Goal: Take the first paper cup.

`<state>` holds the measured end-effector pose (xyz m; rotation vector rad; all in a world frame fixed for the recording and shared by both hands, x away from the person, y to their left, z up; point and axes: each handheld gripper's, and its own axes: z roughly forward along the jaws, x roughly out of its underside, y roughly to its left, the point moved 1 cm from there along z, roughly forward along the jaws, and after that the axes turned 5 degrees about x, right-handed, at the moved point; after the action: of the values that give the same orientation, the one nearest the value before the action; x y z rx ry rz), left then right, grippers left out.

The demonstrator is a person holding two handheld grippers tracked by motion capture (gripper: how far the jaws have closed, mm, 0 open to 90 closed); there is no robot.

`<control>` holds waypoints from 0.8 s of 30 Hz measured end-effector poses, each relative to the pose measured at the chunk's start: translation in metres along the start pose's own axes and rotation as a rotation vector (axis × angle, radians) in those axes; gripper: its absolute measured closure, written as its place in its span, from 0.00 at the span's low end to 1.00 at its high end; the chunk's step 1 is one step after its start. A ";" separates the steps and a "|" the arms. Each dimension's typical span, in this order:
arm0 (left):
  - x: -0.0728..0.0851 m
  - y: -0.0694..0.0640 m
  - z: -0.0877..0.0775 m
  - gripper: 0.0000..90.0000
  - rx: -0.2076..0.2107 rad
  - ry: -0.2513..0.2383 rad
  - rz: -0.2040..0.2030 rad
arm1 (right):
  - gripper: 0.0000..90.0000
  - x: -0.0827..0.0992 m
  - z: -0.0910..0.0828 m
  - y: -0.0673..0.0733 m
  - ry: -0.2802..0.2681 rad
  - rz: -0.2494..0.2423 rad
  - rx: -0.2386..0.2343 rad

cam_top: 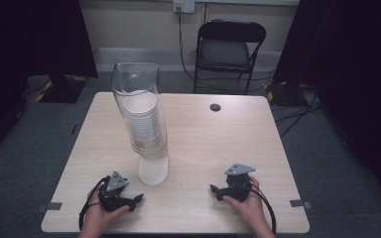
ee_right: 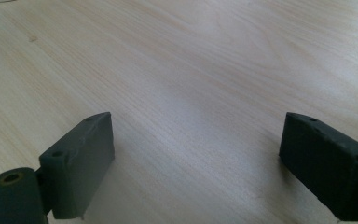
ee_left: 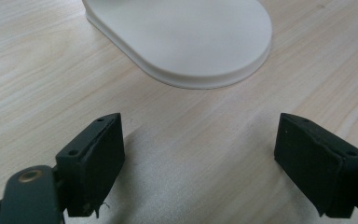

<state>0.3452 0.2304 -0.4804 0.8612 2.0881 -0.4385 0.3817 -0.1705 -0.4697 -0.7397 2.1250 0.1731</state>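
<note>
Pale wood-grain table (cam_top: 213,144) on grey carpet, black folding chair (cam_top: 230,47) beyond far edge; bare top centre & right. Tall clear dispenser (cam_top: 141,114) w/ stacked white paper cups (cam_top: 144,116), frosted base, stands left of centre. Left gripper (cam_top: 140,198) near base, jaws wide apart, nothing held; right gripper (cam_top: 213,189) likewise spread, nothing between.

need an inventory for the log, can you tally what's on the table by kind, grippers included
cup dispenser, clear tube on a white base: 1
stack of white paper cups inside the tube: 1 stack, single cups too tightly nested to count
hand-held gripper: 2, left and right, both with jaws open
total: 4
</note>
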 end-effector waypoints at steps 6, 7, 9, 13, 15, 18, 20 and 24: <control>0.000 -0.002 0.000 0.16 -0.024 0.003 -0.003 | 0.11 0.000 0.000 0.000 0.000 -0.002 0.002; 0.000 -0.002 0.000 0.16 -0.024 0.003 -0.003 | 0.11 0.000 0.000 0.000 0.000 -0.002 0.002; 0.001 -0.002 0.000 0.16 -0.026 0.002 -0.009 | 0.11 0.000 0.000 0.000 0.000 -0.001 0.003; 0.002 -0.003 -0.002 0.17 0.000 -0.001 -0.007 | 0.11 0.000 0.000 0.000 -0.001 0.000 0.004; 0.001 -0.003 -0.002 0.19 -0.009 0.002 -0.002 | 0.11 0.000 0.000 0.000 -0.001 0.002 0.005; 0.001 -0.003 -0.003 0.21 -0.015 -0.011 -0.016 | 0.11 0.000 0.000 0.000 -0.001 0.002 0.005; 0.001 -0.003 -0.004 0.22 -0.008 -0.033 -0.020 | 0.11 0.000 0.000 0.000 -0.001 0.003 0.005; -0.012 -0.002 -0.016 0.23 0.025 -0.114 -0.058 | 0.11 0.000 0.000 0.000 -0.001 0.004 0.006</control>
<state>0.3399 0.2325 -0.4610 0.7737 2.0108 -0.5334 0.3813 -0.1703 -0.4698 -0.7322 2.1254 0.1690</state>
